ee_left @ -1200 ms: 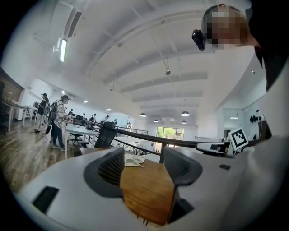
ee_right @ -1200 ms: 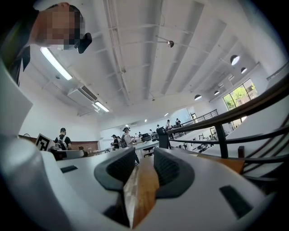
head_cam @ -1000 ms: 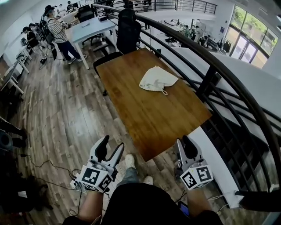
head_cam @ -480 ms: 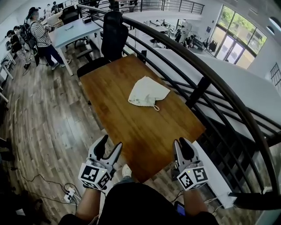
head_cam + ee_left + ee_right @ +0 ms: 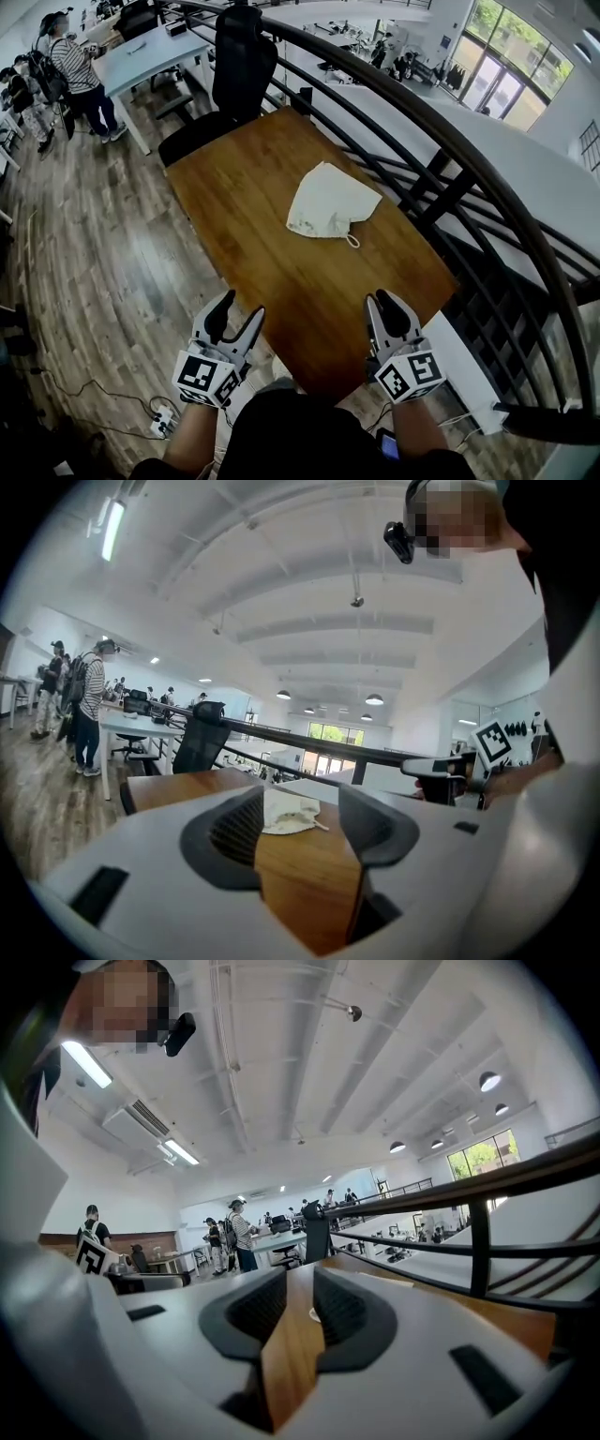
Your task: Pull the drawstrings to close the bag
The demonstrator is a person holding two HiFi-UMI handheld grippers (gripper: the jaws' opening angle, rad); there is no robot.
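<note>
A cream drawstring bag (image 5: 330,202) lies flat on the wooden table (image 5: 253,187), toward its far right side. Its cord loop (image 5: 352,241) trails toward me. Both grippers hover at the table's near edge, well short of the bag. My left gripper (image 5: 241,309) is open wide, its jaws closing slightly, with nothing between them. In the left gripper view the bag (image 5: 289,813) shows far off between the fingers. My right gripper (image 5: 380,302) has a narrow gap and its jaws are closing on nothing. The right gripper view shows the bag (image 5: 312,1315) as a small pale patch.
A black office chair (image 5: 244,61) stands at the table's far end. A curved black railing (image 5: 450,150) runs along the table's right side. People stand by a white desk (image 5: 141,56) at upper left. A power strip (image 5: 164,422) and cable lie on the floor at my left.
I have come closer to the table, so both grippers now sit over its near edge. The right gripper's jaws have narrowed. The bag has not moved on the table.
</note>
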